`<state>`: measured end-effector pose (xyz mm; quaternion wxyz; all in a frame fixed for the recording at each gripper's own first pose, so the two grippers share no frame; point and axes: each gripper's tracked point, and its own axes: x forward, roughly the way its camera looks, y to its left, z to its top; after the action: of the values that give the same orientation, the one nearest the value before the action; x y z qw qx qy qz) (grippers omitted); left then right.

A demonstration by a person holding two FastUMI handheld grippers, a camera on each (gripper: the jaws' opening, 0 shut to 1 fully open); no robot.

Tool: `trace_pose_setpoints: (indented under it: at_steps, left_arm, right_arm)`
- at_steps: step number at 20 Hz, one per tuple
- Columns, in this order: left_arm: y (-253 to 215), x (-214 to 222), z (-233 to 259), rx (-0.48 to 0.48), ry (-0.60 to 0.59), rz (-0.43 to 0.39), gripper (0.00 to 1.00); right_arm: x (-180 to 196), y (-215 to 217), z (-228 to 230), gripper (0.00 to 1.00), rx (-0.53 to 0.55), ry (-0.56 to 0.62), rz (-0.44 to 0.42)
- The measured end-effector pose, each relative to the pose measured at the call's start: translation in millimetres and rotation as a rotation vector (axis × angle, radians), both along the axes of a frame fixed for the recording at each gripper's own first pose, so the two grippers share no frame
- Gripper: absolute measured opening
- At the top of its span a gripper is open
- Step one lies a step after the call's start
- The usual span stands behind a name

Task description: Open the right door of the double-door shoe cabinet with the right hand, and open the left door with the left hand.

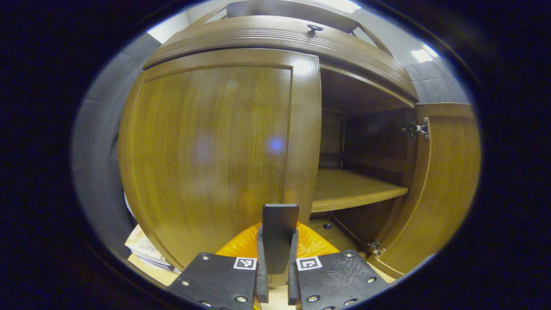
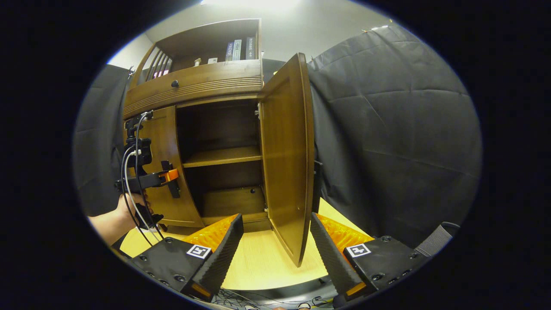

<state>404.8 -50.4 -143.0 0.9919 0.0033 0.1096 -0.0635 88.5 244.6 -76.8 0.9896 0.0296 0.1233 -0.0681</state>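
Jaws of the left gripper (image 1: pixel 278 258) clamp the dark flat handle (image 1: pixel 280 232) at six o'clock on the closed, rigid brown wooden left door (image 1: pixel 206 150); right gripper (image 2: pixel 275 245) gapes around the open right door (image 2: pixel 286 155) edge, untouching.

Brown wooden cabinet (image 2: pixel 193 86) upright on bench; right door (image 2: pixel 286 155) swung wide open, left door (image 1: pixel 206 150) closed.

Black cloth (image 2: pixel 387 142), creased and hung as the booth's wall, is seen right of and behind the furniture. A pale wall (image 2: pixel 301 30) is lit from above. Books (image 2: pixel 239 49) are stood on an upper shelf. A light wooden tabletop (image 2: pixel 262 262) is laid near.
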Motion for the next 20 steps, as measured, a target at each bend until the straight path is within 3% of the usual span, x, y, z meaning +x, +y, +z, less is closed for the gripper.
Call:
trace_pose_setpoints:
  at_steps: [7, 8, 11, 12, 14, 16, 20]
  left_arm:
    - [7, -41, 6, -0.021, -0.027, -0.057, 0.21]
    - [10, -49, 7, -0.023, -0.03, -0.064, 0.21]
    - [16, -70, 11, -0.025, -0.039, -0.086, 0.21]
    - [21, -78, 12, -0.027, -0.043, -0.093, 0.21]
    - [26, -90, 14, -0.03, -0.049, -0.1, 0.21]
    - [33, -103, 16, -0.029, -0.051, -0.102, 0.19]
    - [50, -128, 20, -0.031, -0.058, -0.091, 0.17]
  right_arm:
    - [16, 27, -3, 0.93, 0.014, -0.007, 0.076]
    - [19, 32, -3, 0.98, 0.015, -0.007, 0.091]
    - [27, 48, -4, 0.98, 0.015, -0.009, 0.135]
    - [30, 52, -3, 0.93, 0.015, -0.011, 0.147]
    - [35, 63, -3, 0.98, 0.018, -0.015, 0.174]
    - [40, 70, -6, 0.93, 0.019, -0.014, 0.199]
    - [48, 90, -10, 0.93, 0.033, -0.007, 0.249]
